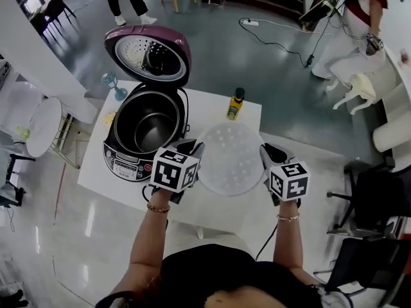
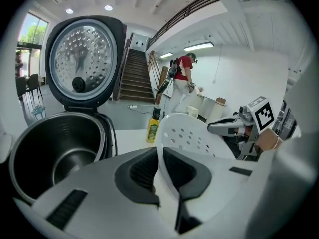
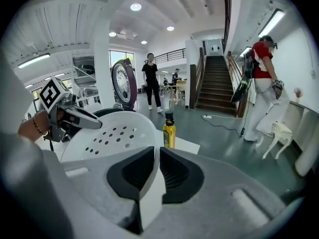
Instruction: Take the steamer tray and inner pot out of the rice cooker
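Above the table (image 1: 209, 108), left tool (image 1: 196, 148) and right tool (image 1: 266, 153) pinch tray (image 1: 231, 159).

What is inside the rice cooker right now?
The dark inner pot sits inside the rice cooker, and it looks empty. The white steamer tray is already out, held beside it by the left gripper and right gripper. Whatever lies under the pot is covered.

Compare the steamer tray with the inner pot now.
The steamer tray is white and perforated; the inner pot is dark and solid. The steamer tray is shallow, the inner pot deep. The steamer tray is out, its rim pinched by the left gripper and right gripper; the inner pot sits in the rice cooker. Both are round.
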{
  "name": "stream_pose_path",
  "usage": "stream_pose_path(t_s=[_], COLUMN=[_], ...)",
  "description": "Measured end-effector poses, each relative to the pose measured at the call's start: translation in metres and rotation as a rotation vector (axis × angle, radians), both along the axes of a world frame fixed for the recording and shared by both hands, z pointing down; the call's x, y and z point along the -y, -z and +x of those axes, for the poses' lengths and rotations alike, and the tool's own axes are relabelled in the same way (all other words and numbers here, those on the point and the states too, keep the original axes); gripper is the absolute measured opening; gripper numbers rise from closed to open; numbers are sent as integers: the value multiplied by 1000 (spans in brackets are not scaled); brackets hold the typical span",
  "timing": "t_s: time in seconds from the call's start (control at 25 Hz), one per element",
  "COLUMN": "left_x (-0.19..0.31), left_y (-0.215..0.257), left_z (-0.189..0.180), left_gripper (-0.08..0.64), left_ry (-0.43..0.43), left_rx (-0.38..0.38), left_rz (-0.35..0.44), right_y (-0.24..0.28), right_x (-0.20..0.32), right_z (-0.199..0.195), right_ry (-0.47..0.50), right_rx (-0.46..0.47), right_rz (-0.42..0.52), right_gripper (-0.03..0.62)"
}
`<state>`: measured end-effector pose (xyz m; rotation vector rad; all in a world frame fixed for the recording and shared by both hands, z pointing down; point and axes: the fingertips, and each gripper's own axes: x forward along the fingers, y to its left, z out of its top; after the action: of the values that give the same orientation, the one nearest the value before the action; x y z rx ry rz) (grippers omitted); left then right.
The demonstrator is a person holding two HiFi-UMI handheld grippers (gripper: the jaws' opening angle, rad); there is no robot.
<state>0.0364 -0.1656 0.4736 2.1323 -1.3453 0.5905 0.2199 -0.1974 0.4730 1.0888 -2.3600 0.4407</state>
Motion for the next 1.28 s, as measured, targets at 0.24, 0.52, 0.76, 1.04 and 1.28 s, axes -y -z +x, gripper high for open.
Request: stream_pose_path(t_s=[0.24,0.52,0.76,1.04,1.28], left_x=[9,21,23,18,22], left_y=[-54,-108,-154,-180,-189], left_z=[5,3,-3,-10,-7], left_gripper=[38,40,40,43,49], left_ry=[54,106,198,243,265], left_rx=[-7,-12,-69,-23,-28], left_rz=[-93,-183,-291,-353,-353], right_y=[-49,-90,-119,-150,-176], right_x=[22,44,60,68,84], right_z=[3,-2,-10,-13,5], right_ry=[15,17,13,-26,-134], right_rx=[20,74,102,154,231], right_rz=[-78,-166,-216,-300,-396], right_gripper=[37,32,31,31,28])
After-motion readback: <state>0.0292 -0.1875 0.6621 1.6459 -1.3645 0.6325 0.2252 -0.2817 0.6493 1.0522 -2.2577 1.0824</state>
